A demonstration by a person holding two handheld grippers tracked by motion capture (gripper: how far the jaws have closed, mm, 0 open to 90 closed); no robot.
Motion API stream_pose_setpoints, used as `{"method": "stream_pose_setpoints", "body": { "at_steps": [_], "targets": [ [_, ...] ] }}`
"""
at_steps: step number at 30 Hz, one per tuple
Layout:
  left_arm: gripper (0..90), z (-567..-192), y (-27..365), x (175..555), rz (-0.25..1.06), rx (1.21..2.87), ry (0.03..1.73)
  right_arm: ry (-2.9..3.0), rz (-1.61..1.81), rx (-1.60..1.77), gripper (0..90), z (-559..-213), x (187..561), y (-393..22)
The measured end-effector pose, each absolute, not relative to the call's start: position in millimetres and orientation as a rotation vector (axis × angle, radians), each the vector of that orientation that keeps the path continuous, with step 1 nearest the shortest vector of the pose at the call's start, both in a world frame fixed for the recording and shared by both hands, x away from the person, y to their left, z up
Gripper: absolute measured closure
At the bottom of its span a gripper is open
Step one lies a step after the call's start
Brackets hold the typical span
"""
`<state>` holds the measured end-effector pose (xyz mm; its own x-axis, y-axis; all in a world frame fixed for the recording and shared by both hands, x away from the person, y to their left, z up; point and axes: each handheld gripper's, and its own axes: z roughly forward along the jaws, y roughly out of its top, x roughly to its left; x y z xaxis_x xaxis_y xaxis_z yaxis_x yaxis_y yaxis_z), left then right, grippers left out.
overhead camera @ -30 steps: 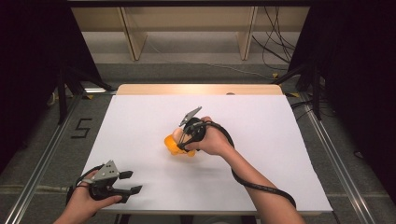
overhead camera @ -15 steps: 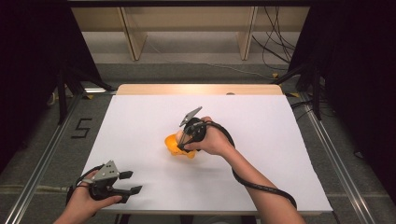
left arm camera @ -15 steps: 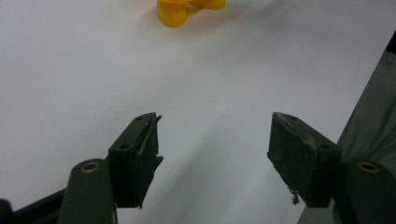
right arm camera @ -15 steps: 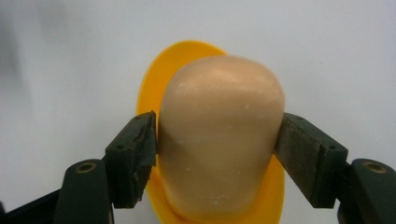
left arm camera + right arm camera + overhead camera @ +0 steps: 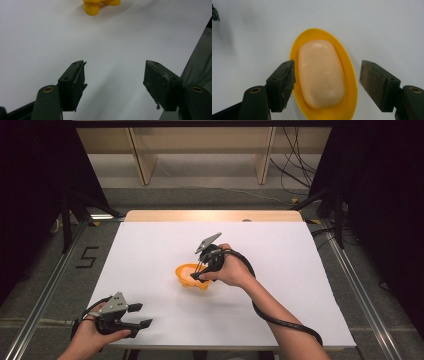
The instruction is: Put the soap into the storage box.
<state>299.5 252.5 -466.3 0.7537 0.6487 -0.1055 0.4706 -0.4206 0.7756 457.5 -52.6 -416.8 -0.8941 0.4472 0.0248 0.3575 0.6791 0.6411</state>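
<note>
Soap bar (image 5: 321, 73) lay in yellow dish (image 5: 350, 75), long axis running away between the jaws. Right gripper (image 5: 327, 82) had just been opening: jaws wide, straddling it, gripping nothing. Left gripper (image 5: 115, 82), well apart, stood open and empty.

Soap (image 5: 321, 72) lies in dish (image 5: 186, 272) mid-table (image 5: 300, 270); right tool (image 5: 197, 270) above it; left tool (image 5: 140, 316) near front-left edge.

One camera hangs high over the near edge of the table (image 5: 150, 245), facing forward and down across its whole white top. A second rides low near the near left corner, looking across at the yellow dish (image 5: 100, 5), far off. The third sits close above that dish (image 5: 352, 85), looking straight down; the high view (image 5: 186, 272) shares it too.
</note>
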Motion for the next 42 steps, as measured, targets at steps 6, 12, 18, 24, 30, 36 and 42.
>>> {"method": "stream_pose_setpoints", "body": {
  "at_steps": [6, 12, 18, 24, 30, 36, 42],
  "targets": [
    [32.9, -466.0, 253.8, 301.0, 0.296, 2.122, 0.82, 2.726, 0.998, 0.661, 30.1, -412.1, 451.5, -66.4],
    [32.9, -466.1, 254.0, 300.5, 0.284, 2.121, 0.82, 2.71, 0.991, 0.722, 30.1, -411.7, 440.8, -90.6],
    [32.9, -467.0, 253.5, 300.1, 0.275, 2.117, 0.844, 2.697, 0.985, 0.78, 30.1, -415.2, 430.1, -118.5],
    [32.8, -467.6, 254.6, 301.2, 0.297, 2.131, 0.833, 2.673, 1.0, 0.837, 30.1, -422.8, 420.0, -143.5],
    [32.8, -467.7, 255.2, 301.5, 0.278, 2.138, 0.827, 2.672, 1.006, 0.923, 30.1, -430.8, 408.4, -166.5],
    [32.8, -469.6, 253.9, 300.9, 0.269, 2.116, 0.867, 2.653, 1.018, 0.981, 31.2, -444.6, 396.8, -189.1],
    [32.7, -471.0, 253.7, 301.6, 0.261, 2.106, 0.879, 2.622, 1.033, 1.04, 36.5, -452.6, 387.2, -202.9]
  ]
}}
